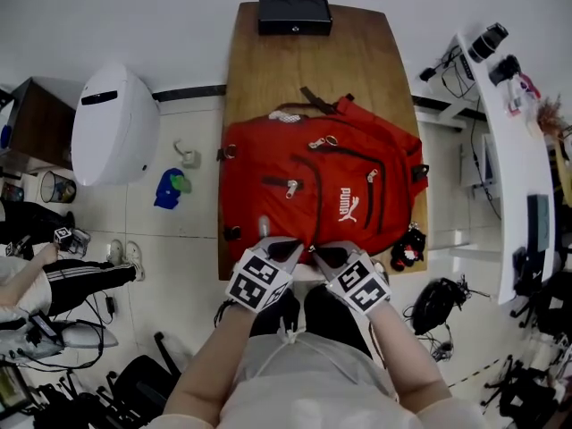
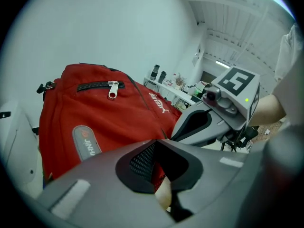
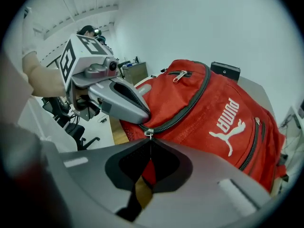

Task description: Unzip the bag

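A red backpack (image 1: 322, 181) lies flat on the wooden table (image 1: 268, 70), its bottom end toward me. Both grippers meet side by side at that near edge. My right gripper (image 1: 329, 254) (image 3: 150, 140) is shut on the small metal zipper pull (image 3: 149, 133) at the near end of the dark main zipper (image 3: 186, 109). My left gripper (image 1: 288, 248) (image 2: 160, 141) is just to its left, jaws closed on the red fabric of the backpack (image 2: 104, 122) beside the zipper's end. The zipper looks closed along the length I can see.
A black box (image 1: 295, 14) sits at the table's far end. A small black and red item (image 1: 408, 248) lies by the bag's right near corner. A white appliance (image 1: 112, 123) stands on the floor at left, a white desk (image 1: 514, 164) with gear at right.
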